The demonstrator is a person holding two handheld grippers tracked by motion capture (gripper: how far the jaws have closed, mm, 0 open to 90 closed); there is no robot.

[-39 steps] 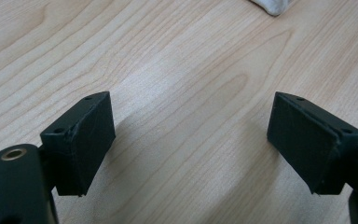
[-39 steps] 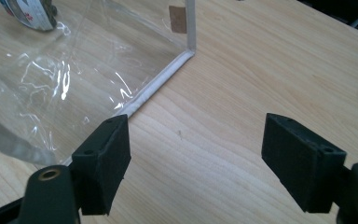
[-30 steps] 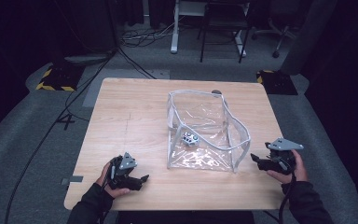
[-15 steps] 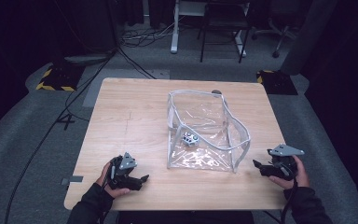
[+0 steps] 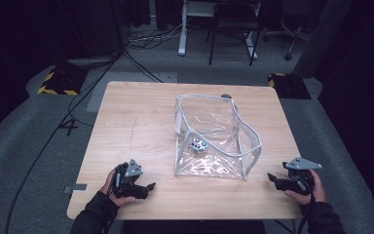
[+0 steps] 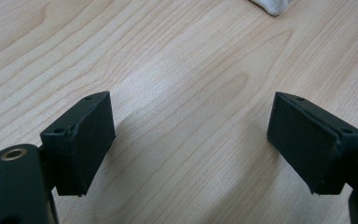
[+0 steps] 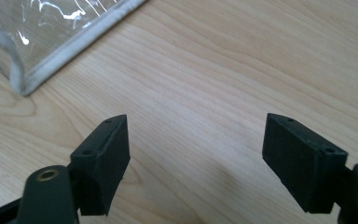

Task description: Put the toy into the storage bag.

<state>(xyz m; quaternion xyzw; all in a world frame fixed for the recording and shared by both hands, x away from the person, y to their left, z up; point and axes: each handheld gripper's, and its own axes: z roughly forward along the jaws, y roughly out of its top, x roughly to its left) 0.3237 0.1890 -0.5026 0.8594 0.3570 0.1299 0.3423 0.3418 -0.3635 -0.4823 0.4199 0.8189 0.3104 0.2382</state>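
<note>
While both tools sit idle, we note L→R: left gripper [image 5: 148, 186] jaws apart, nothing between, on the table [image 5: 136, 117] near its front edge; clear pouch [image 5: 216, 139] at centre, small grey item [image 5: 199, 145] inside; right gripper [image 5: 271, 177] jaws apart, empty, just beside the pouch's corner. Risk, in our judgement: floppy plastic wall folds or slides if nudged. Item too small to ID.

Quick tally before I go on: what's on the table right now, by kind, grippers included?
Clear plastic bag: 1
Small black-and-white object inside the bag: 1
Grippers, jaws open and empty: 2, left gripper and right gripper
Total: 4
</note>
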